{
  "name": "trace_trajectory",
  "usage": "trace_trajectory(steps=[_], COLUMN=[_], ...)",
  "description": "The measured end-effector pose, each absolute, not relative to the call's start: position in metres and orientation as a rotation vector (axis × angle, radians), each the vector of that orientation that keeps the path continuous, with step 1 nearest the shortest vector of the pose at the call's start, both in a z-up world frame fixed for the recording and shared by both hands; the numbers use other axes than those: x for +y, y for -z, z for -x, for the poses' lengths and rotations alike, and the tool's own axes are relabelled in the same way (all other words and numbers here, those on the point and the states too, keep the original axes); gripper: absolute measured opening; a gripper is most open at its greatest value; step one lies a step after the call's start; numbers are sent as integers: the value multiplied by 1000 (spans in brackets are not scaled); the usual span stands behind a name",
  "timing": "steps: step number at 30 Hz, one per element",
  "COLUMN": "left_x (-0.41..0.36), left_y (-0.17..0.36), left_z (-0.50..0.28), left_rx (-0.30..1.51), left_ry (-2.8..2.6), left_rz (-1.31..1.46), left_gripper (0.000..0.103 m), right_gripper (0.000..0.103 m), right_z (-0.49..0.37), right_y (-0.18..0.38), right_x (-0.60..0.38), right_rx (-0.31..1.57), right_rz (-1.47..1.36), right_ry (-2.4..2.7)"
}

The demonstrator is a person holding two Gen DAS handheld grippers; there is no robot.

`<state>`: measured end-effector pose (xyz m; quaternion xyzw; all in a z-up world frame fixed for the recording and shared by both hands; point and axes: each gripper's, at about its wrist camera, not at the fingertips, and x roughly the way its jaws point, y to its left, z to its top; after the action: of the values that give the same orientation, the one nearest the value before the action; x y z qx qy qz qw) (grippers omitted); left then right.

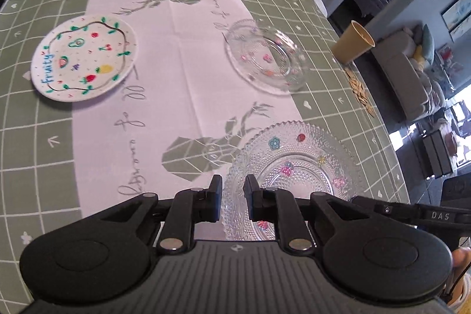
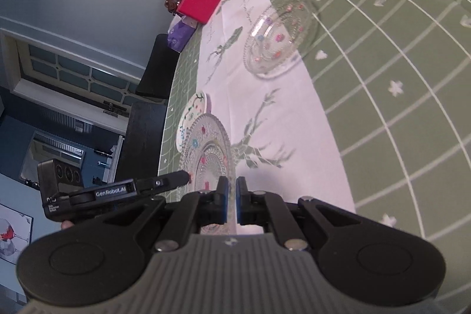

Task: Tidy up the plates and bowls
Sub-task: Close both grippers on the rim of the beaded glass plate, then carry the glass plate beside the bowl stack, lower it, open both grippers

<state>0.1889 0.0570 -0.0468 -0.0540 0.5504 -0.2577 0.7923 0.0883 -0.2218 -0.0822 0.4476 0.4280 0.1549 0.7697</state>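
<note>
Your right gripper (image 2: 232, 200) pinched the rim of the beaded glass plate (image 1: 297, 167), tilted just above the table runner (image 1: 188, 55); your left gripper (image 1: 232, 197) stood spread at its opposite edge, gripping nothing. The glass bowl (image 1: 266, 56) and painted "Fruity" plate (image 1: 84, 58) lay apart beyond. Pressed glass: likely stiff, slippery, chip-prone; take it well inside the scalloped rim.

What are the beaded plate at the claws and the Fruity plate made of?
Beaded plate: clear pressed glass by its look; the cloth shows through, and its bumps and scalloped rim glint. Fruity plate: opaque white with printed fruit, probably glazed ceramic, though melamine is possible.
</note>
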Motion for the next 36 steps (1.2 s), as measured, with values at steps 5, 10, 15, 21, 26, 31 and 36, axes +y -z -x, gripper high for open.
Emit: trace_trajectory(steps=[5, 10, 15, 21, 26, 31, 36], left_x=[34, 15, 4, -5, -12, -22, -31], left_y=[51, 64, 81, 87, 85, 82, 80], left_z=[-181, -174, -172, -163, -157, -148, -138], left_rx=[1195, 1256, 1372, 1374, 1369, 1338, 1294], left_ry=[610, 643, 639, 637, 643, 635, 603], left_rz=[25, -95, -178, -270, -324, -383, -456], left_gripper=[18, 18, 20, 21, 21, 22, 22], right_gripper=[3, 3, 3, 3, 3, 4, 5], right_z=[-71, -58, -51, -46, -45, -41, -44], right_y=[101, 114, 120, 119, 108, 104, 104], right_x=[-234, -237, -236, -229, -220, -213, -209], right_rx=[1009, 1058, 1110, 1137, 1130, 1121, 1114], right_rz=[-1012, -1020, -1022, -991, -875, -787, -723], right_ry=[-292, -264, -252, -253, -235, -221, -197])
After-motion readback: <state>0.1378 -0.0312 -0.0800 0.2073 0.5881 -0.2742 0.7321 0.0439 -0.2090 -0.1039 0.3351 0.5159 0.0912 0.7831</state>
